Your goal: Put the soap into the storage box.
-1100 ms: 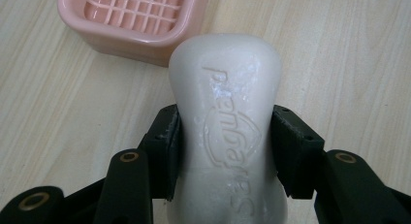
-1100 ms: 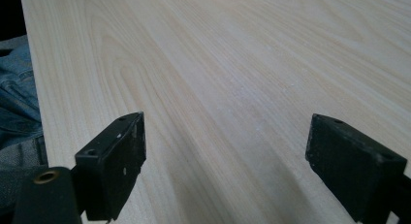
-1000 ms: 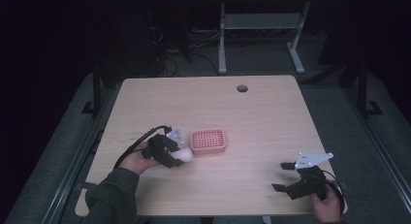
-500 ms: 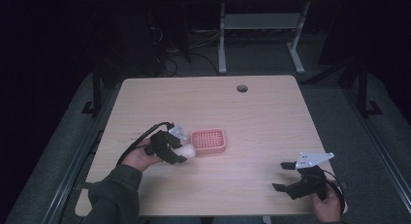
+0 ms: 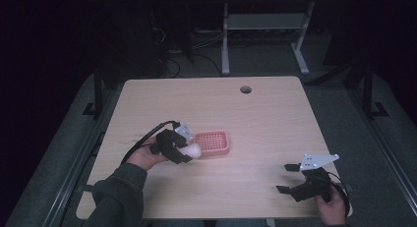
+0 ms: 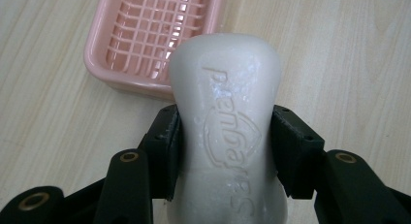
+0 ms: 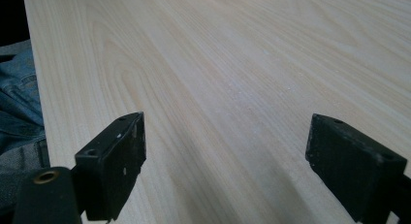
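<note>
White soap [image 6: 228, 117] clamped in left claw [image 5: 183, 151] beside pink tray [image 5: 211, 142].

My left gripper [image 6: 225, 151] is matt black plastic with small brass-coloured metal rivets, and it clamps a white soap bar [image 6: 228, 127] that looks waxy and smooth, with faintly chalky embossed lettering. The pink soap dish [image 6: 145, 35] looks like glossy moulded plastic with a grid base. Under my right gripper [image 7: 225, 161], also matt black, the table [image 7: 232, 69] shows pale wood grain with a smooth satin finish.
</note>
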{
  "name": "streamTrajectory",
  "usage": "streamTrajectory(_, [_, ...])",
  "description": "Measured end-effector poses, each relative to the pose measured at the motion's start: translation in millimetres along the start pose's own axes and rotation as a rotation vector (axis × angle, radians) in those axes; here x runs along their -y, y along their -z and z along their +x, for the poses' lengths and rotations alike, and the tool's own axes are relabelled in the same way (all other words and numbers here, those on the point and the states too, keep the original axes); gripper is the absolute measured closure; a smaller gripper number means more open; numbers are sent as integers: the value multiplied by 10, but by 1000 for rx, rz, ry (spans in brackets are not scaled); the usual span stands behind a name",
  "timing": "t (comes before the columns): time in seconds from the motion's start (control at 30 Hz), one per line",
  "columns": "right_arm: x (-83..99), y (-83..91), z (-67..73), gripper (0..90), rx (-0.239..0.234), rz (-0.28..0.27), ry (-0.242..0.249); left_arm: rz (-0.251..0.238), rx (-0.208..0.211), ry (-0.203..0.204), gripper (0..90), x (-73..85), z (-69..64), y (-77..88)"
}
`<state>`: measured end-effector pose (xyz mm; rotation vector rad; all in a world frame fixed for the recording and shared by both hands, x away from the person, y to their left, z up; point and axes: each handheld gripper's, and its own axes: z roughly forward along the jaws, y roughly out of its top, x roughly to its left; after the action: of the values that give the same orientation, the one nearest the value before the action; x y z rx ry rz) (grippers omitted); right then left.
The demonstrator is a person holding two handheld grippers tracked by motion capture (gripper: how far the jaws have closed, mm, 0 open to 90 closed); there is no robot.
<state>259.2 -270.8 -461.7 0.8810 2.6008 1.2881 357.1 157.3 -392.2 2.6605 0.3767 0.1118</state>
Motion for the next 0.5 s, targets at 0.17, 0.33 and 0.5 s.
streamTrajectory(0.17, [-1, 3, -3, 142, -2, -2, 5, -2, 0, -6, 492, -71, 25, 0])
streamTrajectory(0.33, [0, 8, -3, 142, -2, -5, 5, 5, 7, -26, 492, -166, 39, -4])
streamTrajectory(0.5, [5, 12, -11, 142, -2, -8, 9, 3, 4, -33, 493, -213, 59, -9])
